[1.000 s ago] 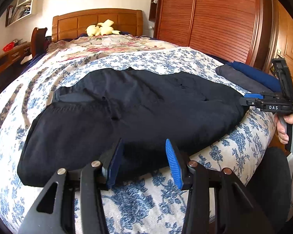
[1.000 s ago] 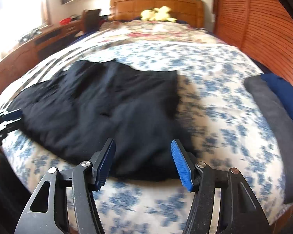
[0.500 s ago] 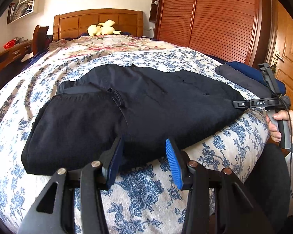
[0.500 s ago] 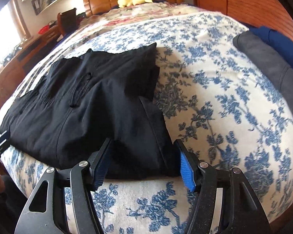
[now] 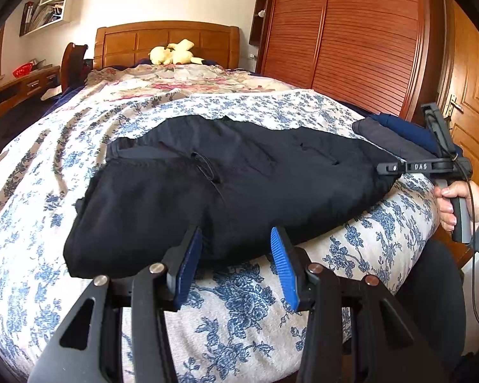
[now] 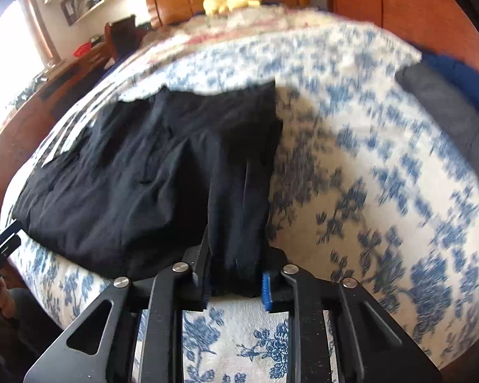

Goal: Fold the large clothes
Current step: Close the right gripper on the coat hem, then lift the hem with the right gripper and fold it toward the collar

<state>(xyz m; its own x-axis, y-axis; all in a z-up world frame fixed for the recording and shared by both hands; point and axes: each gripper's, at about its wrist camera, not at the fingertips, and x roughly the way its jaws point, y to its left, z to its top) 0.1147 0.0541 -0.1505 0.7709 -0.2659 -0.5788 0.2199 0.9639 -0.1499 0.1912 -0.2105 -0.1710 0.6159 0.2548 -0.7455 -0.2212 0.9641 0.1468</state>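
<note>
Black trousers (image 5: pixel 226 188) lie folded flat across the near end of the bed (image 5: pixel 233 312), on a blue-flower bedspread (image 5: pixel 25 255). Waistband end sits toward the left in the left wrist view, the leg end runs right to the bed's edge

Left gripper (image 5: pixel 236 255): fingers (image 5: pixel 284 268) spread wide, nothing between them. It hovers just short of the near edge of the trousers; blue pads show on both sides, no cloth contact that I can see

Right gripper (image 6: pixel 236 282): fingers (image 6: pixel 266 289) straddle the near right corner of the trousers, cloth bunched between them. Gap is narrower than the left one's, and the fabric fills it. Frame is motion-blurred, so I can't tell whether they're fully clamped or only closing in; reads as a grip on the corner

From the left wrist view the right gripper (image 5: pixel 396 169) sits at the far right end of the trousers, tip against the cloth, with the right hand (image 5: pixel 453 204) on its handle beyond the bed's edge

Behind that end: a folded grey and navy stack (image 5: pixel 396 134) near the bed's right side, apart from the trousers. Yellow plush toy (image 5: pixel 174 54) by the wooden headboard (image 5: pixel 166 40), slatted wardrobe (image 5: pixel 341 32) to the right
</note>
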